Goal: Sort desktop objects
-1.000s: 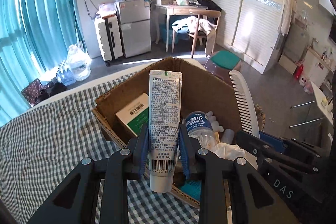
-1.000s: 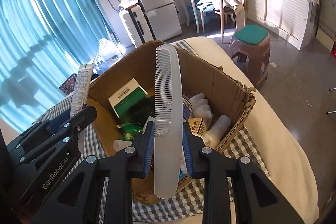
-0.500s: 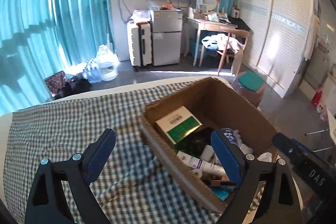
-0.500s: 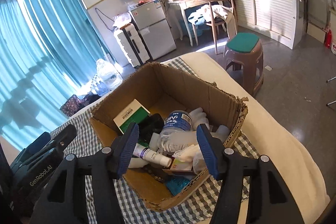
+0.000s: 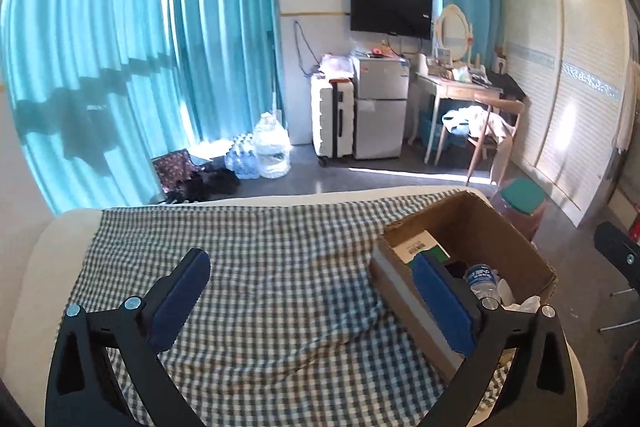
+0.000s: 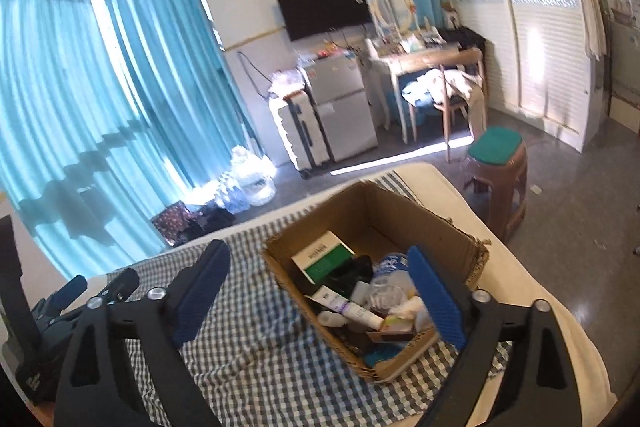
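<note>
Right wrist view: right tongs wide, holding nothing, above cardboard box full of small things; labels too blurry. Left tongs wide over checked cloth.

The right finger pad hides part of the cardboard box interior. Label text on the white tube is too small to read. Items under the bottle are hidden.

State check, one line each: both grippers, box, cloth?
left gripper: open, holding nothing
right gripper: open, holding nothing
cardboard box: top open, upright, holding toiletries
green-and-white carton: lying tilted inside the box
checkered cloth: spread out, rumpled beside the box
</note>
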Available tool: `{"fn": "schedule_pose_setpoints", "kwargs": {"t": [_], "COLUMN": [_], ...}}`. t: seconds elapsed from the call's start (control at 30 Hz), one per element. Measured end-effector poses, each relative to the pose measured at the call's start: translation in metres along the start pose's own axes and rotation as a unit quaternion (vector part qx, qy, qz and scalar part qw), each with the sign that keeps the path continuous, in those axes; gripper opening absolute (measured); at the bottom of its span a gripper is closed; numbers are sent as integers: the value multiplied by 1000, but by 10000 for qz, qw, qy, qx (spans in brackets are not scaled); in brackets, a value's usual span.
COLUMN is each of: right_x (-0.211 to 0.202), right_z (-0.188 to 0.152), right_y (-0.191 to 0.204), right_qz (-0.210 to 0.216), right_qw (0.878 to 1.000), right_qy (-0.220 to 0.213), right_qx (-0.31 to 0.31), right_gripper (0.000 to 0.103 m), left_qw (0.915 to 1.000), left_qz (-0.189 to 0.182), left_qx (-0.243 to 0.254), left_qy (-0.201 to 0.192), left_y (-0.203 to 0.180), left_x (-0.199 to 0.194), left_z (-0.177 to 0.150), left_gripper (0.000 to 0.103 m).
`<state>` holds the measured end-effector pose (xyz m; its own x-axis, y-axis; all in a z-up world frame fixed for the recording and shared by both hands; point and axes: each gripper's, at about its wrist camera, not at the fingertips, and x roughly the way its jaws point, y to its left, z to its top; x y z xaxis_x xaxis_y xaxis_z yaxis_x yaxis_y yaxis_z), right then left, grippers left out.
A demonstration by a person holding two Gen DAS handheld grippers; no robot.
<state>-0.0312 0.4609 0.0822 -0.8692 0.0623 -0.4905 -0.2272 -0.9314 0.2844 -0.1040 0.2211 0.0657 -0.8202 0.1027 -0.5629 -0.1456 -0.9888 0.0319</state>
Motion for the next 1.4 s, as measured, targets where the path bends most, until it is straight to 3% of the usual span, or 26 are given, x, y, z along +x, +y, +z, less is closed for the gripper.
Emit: {"fn": "schedule_pose_setpoints", "kwargs": {"t": [0.07,0.17,0.23,0.33,0.43,0.57,0.63,1.07,1.27,1.4], "right_x": [-7,-4,2,16,34,49,54,61,66,68], "right_z": [-17,-47,-72,-110,-130,-132,-134,-138,-141,-144], "right_y": [8,17,24,35,47,47,47,55,52,53], "right_qz": [69,90,-12,-351,-356,-138,-181,-344,-421,-349], "right_qw": [9996,9990,9993,9967,9915,9944,9942,9922,9928,9934], "right_qy": [-250,-373,-207,-21,140,330,368,411,604,692], "right_qx": [-83,-209,-322,-729,-1246,-992,-995,-1124,-943,-846], "right_gripper": [103,103,103,103,103,103,103,103,103,103], "left_qw": [9999,9992,9969,9978,9987,9989,9993,9996,9969,9970], "left_qz": [110,284,571,448,469,384,205,140,414,668], "left_qx": [-79,-281,-494,-387,-90,-242,-304,-222,-508,-352], "left_qy": [-18,-66,-235,-300,-189,91,102,38,447,154], "left_y": [12,29,37,40,38,43,45,36,43,41], "left_x": [-3,-2,-4,-3,4,15,16,13,23,14], "left_z": [-8,-30,-54,-84,-104,-112,-110,-110,-115,-118], "left_gripper": [103,103,103,103,103,103,103,103,103,103]}}
